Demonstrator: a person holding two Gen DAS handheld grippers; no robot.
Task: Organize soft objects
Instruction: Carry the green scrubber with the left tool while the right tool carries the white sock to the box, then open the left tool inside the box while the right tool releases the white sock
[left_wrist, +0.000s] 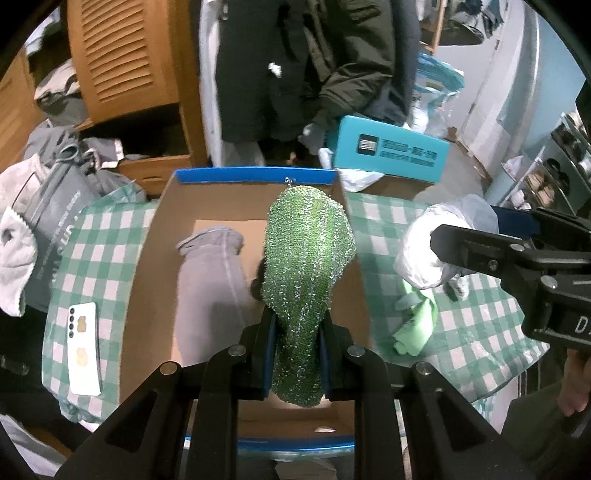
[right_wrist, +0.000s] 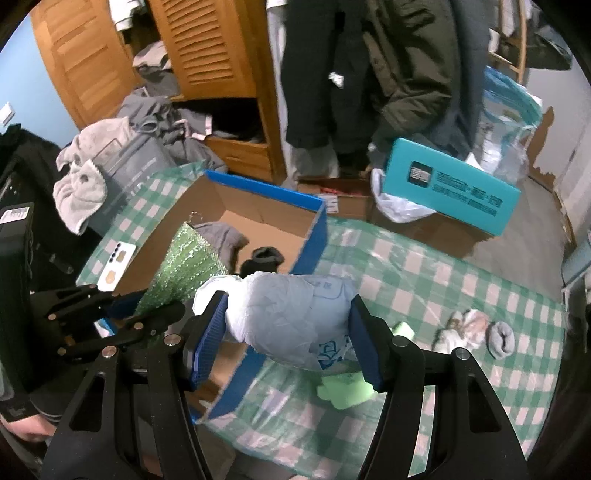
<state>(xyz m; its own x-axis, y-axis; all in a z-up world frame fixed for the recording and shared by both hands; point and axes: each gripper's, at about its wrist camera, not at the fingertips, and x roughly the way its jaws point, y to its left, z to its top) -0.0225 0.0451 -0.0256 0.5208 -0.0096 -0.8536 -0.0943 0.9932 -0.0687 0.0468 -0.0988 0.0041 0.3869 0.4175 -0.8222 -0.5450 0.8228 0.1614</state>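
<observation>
A green-checked tablecloth (left_wrist: 110, 236) is spread before a cluttered wardrobe. The left gripper (left_wrist: 297, 354) is clamped on a green sequinned pouch (left_wrist: 308, 254), long axis pointing away, held over the open cardboard box (left_wrist: 255, 175). The right gripper (right_wrist: 288, 332) is closed around a white plastic-wrapped soft pack (right_wrist: 291, 314), just right of the box's blue edge (right_wrist: 314, 236). Free floor is seen inside beyond a grey garment (left_wrist: 210, 273).

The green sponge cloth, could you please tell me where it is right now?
The green sponge cloth is pinched in the left gripper, hanging over the open cardboard box, right of the grey garment inside.
</observation>
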